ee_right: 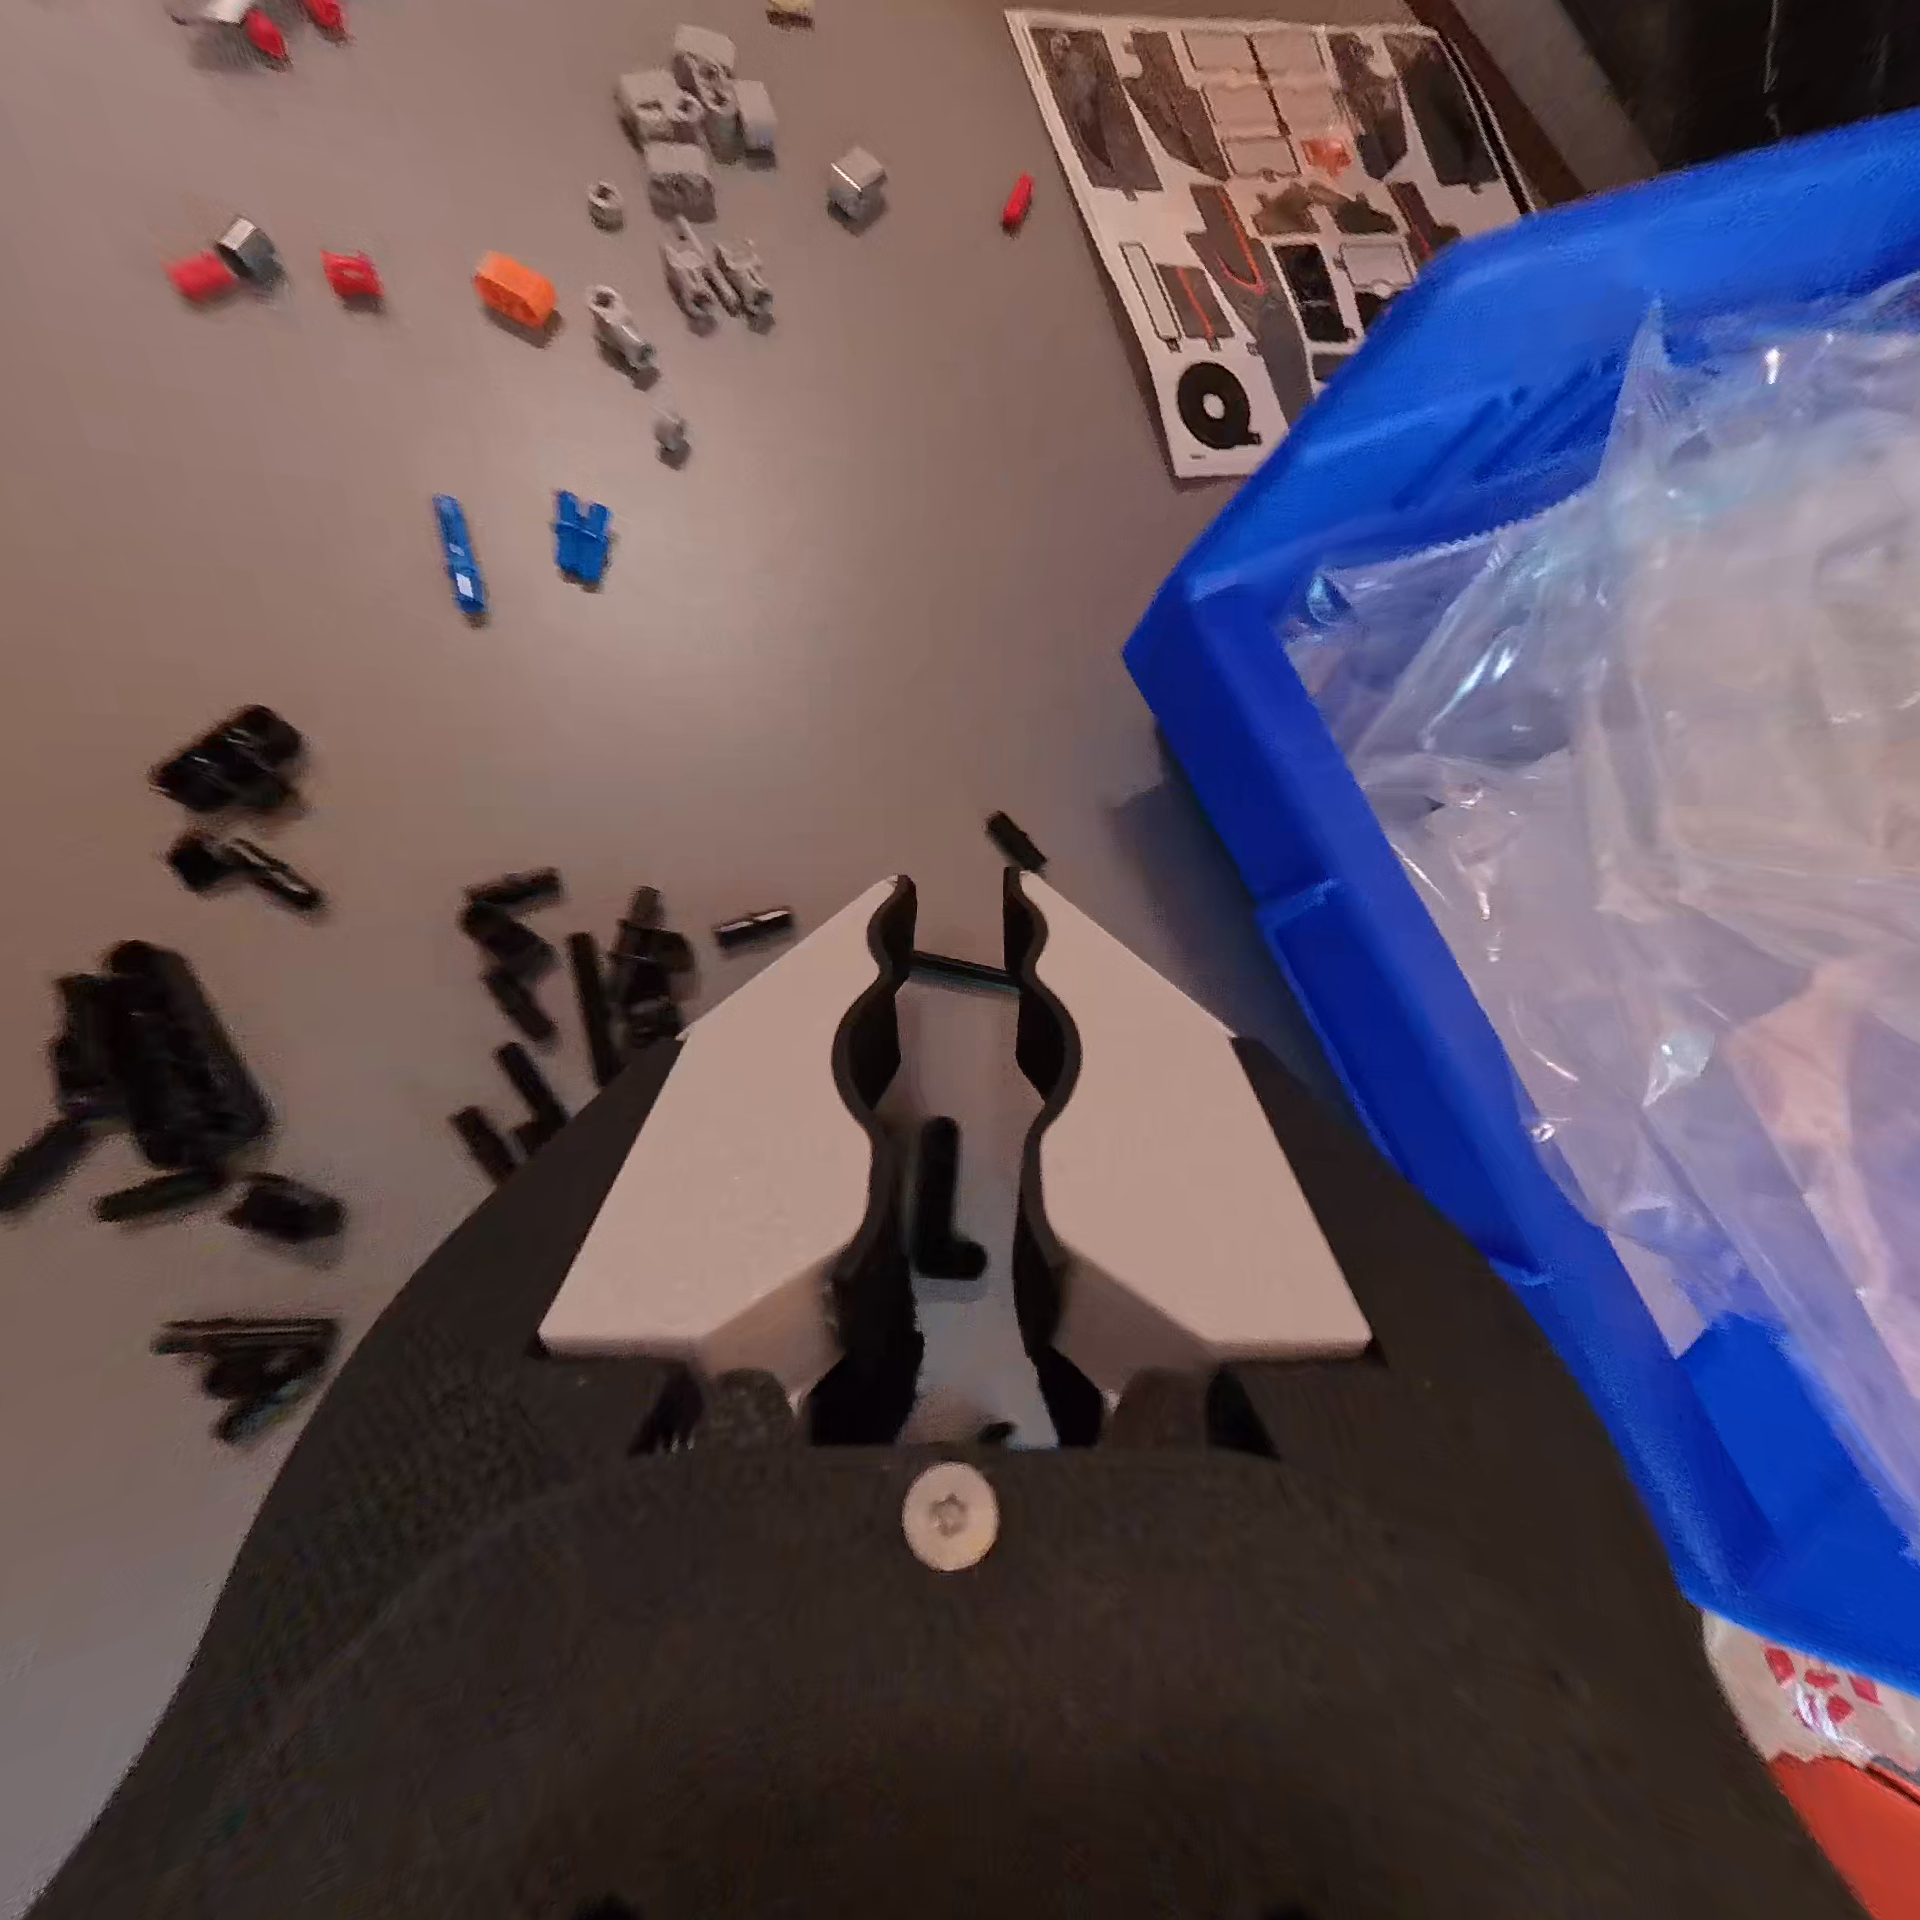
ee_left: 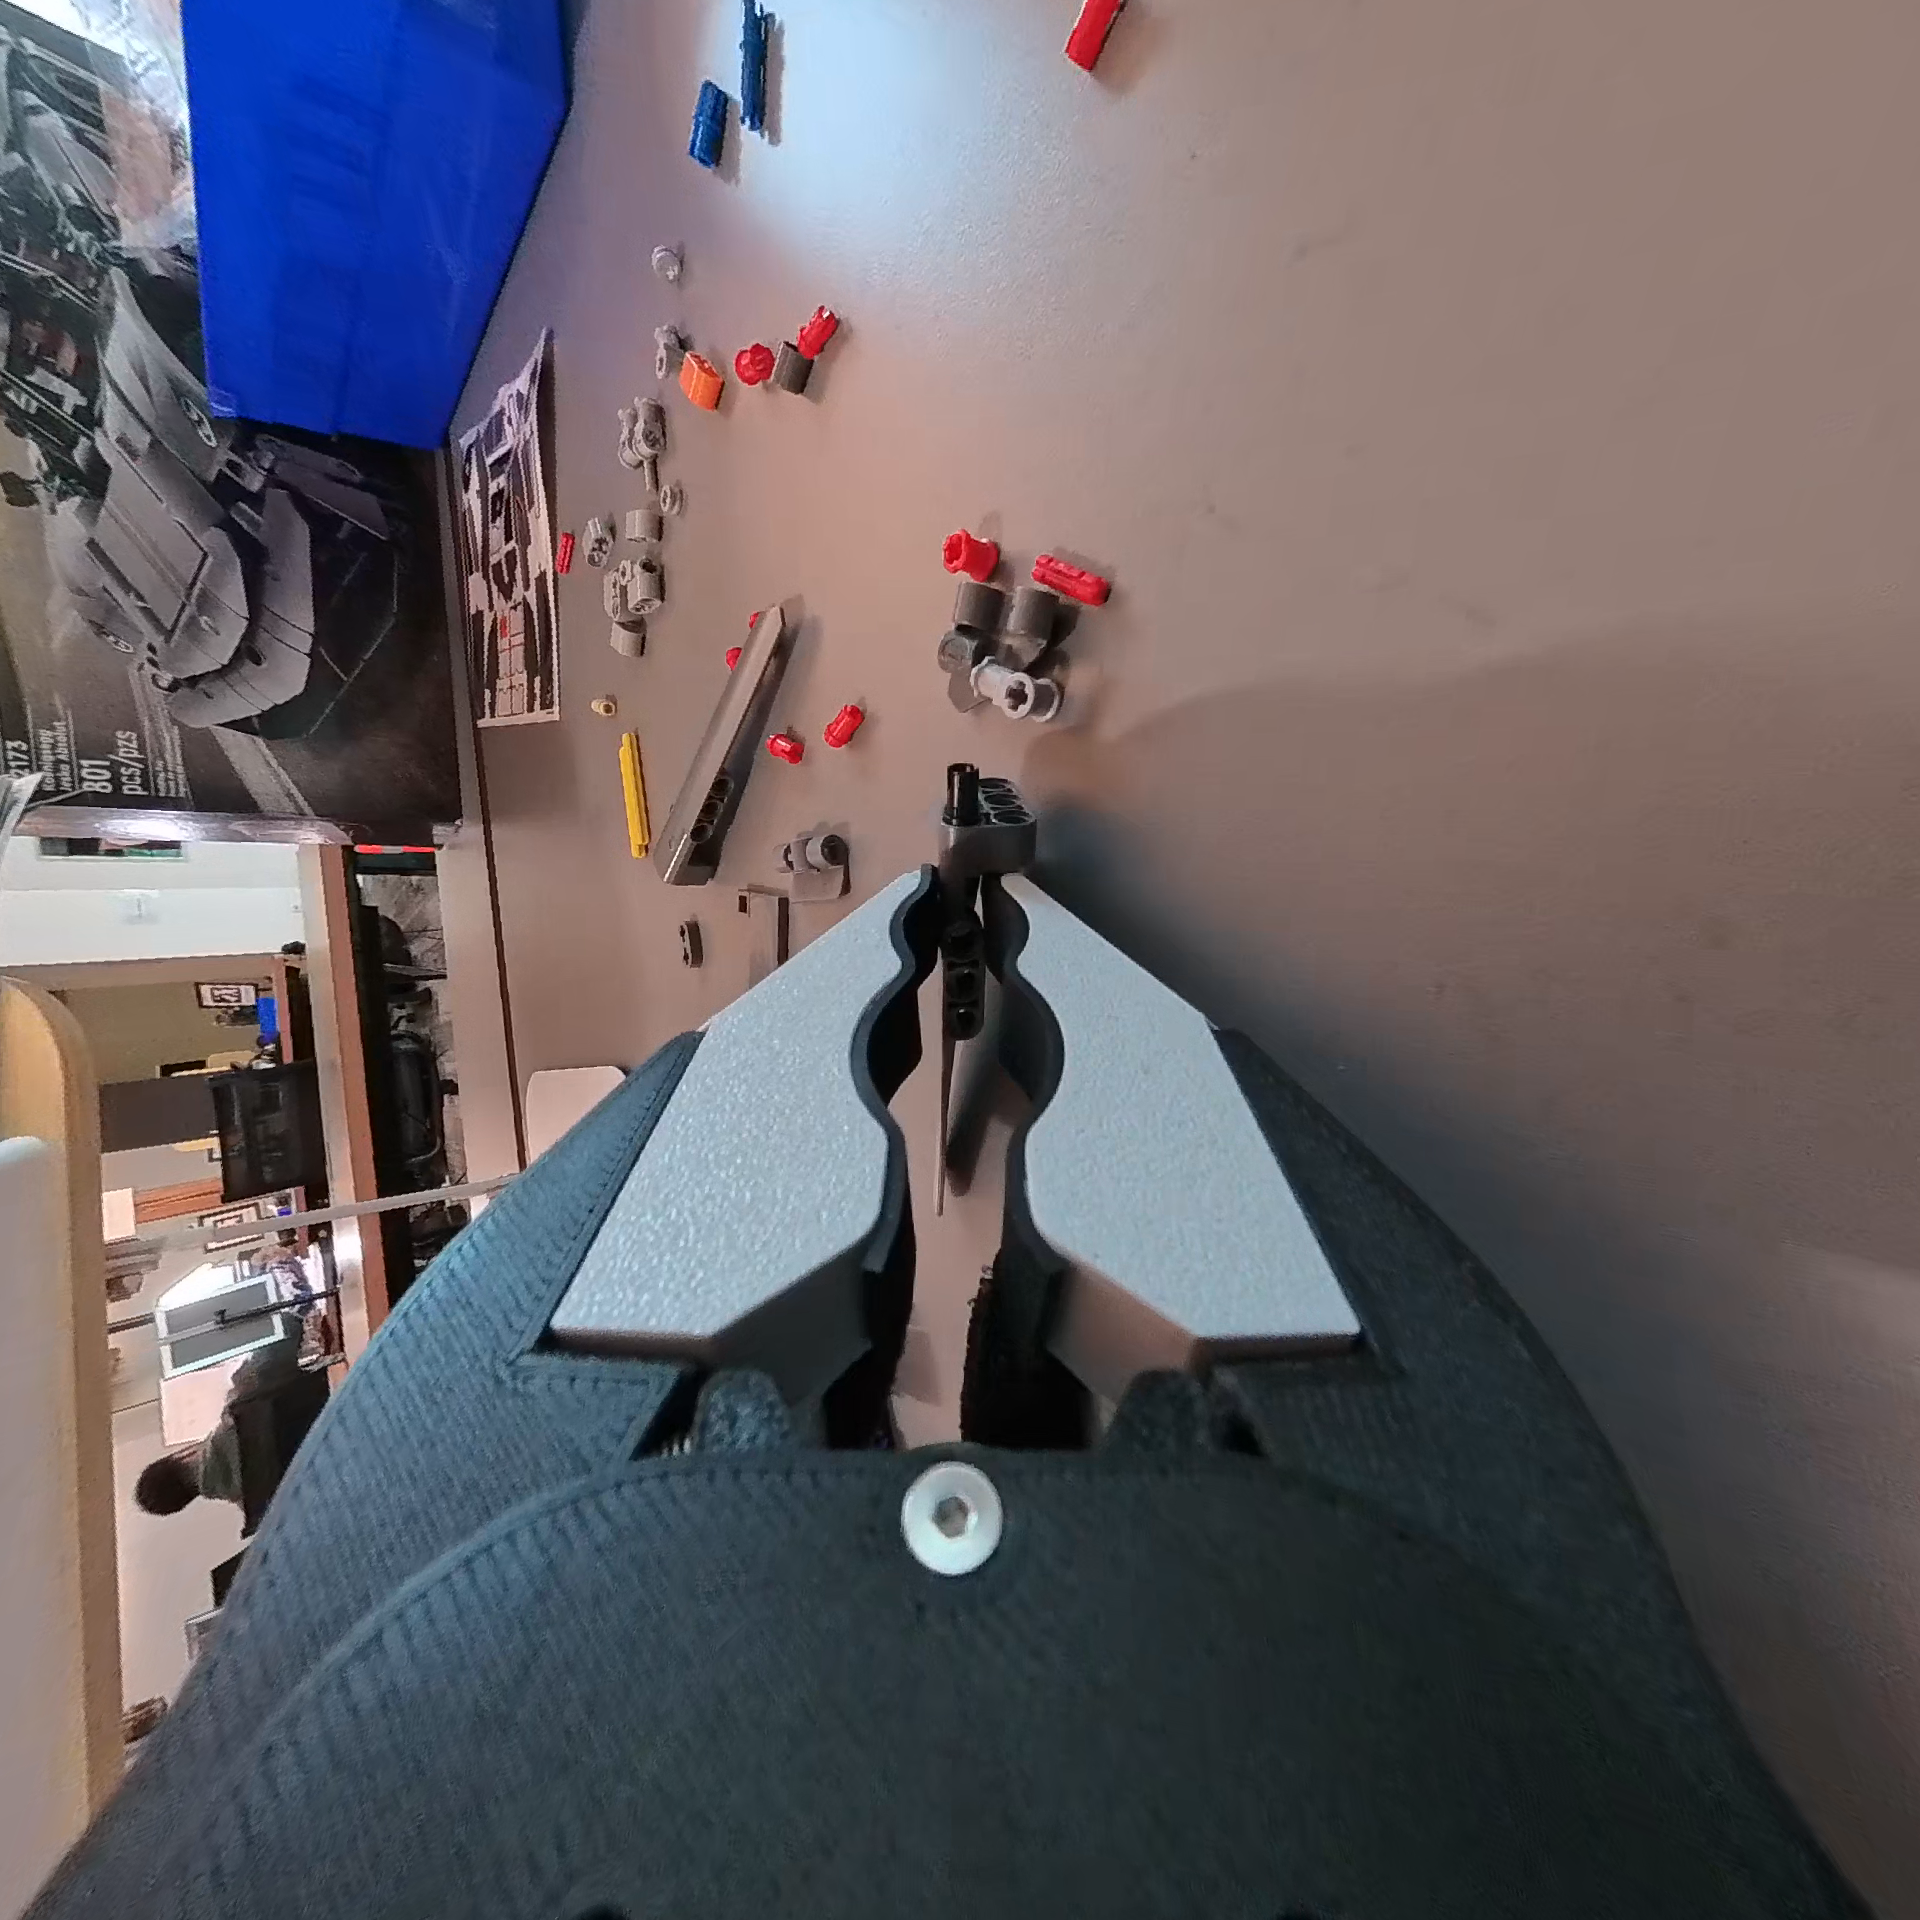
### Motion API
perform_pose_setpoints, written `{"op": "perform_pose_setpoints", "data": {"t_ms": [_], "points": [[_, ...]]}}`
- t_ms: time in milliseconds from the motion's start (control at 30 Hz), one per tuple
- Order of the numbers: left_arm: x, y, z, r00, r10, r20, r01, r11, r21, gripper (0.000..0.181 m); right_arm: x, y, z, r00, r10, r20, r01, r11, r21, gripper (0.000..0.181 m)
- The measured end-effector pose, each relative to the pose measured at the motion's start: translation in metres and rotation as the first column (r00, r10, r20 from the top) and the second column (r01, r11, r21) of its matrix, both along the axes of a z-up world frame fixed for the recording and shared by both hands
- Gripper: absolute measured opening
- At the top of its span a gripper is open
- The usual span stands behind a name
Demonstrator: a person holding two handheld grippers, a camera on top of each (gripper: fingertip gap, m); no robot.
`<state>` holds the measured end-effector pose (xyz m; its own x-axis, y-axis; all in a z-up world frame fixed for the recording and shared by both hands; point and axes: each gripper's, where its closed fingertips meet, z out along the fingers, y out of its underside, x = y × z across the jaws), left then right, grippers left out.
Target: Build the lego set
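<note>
Left gripper (ee_left: 961, 883) is clamped on a small grey-and-black lego beam assembly (ee_left: 977, 831), whose holed grey end juts just past the fingertips above the grey table (ee_left: 1455, 520). Right gripper (ee_right: 958, 883) hangs unclenched, a thin black lego pin (ee_right: 961, 968) lying crosswise between its fingers, beside the blue plastic bin (ee_right: 1299, 831).

The left gripper (ee_left: 961, 883) covers the rear of the grey beam (ee_left: 982, 831) it grips, so the beam's length cannot be told. In the right wrist view the black pieces (ee_right: 156, 1049) by the tabletop's left edge are smeared by blur, their shapes unreadable. A black pin (ee_right: 961, 968) crossing between the right gripper's (ee_right: 958, 885) fingertips has both ends hidden; whether it is gripped cannot be told. The blue bin (ee_right: 1351, 987) runs off the right edge, and crinkled clear plastic (ee_right: 1662, 779) veils its contents. The set box (ee_left: 208, 520) is cropped at the left edge
</note>
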<state>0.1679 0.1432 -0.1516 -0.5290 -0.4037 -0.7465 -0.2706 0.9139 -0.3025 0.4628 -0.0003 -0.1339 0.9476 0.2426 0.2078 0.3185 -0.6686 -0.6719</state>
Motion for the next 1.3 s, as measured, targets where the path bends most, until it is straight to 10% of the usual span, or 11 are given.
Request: {"op": "perform_pose_setpoints", "data": {"t_ms": [567,833,1300], "points": [[0.005,0.002,0.001,0.996,-0.077,0.037,0.075,0.996,0.058,0.007,0.012,0.02,-0.022,0.994,0.072,-0.08,-0.076,0.996,-0.045,0.002],[0.003,0.004,0.012,0.993,-0.108,0.053,0.105,0.993,0.055,0.035,-0.004,0.02,-0.008,0.996,0.077,-0.042,-0.077,0.997,-0.012,0.002],[-0.017,0.009,0.011,0.989,-0.141,-0.048,0.145,0.985,0.098,0.037,-0.174,0.062,0.048,0.943,0.326,-0.071,-0.313,0.938,0.146,0.001]]}}
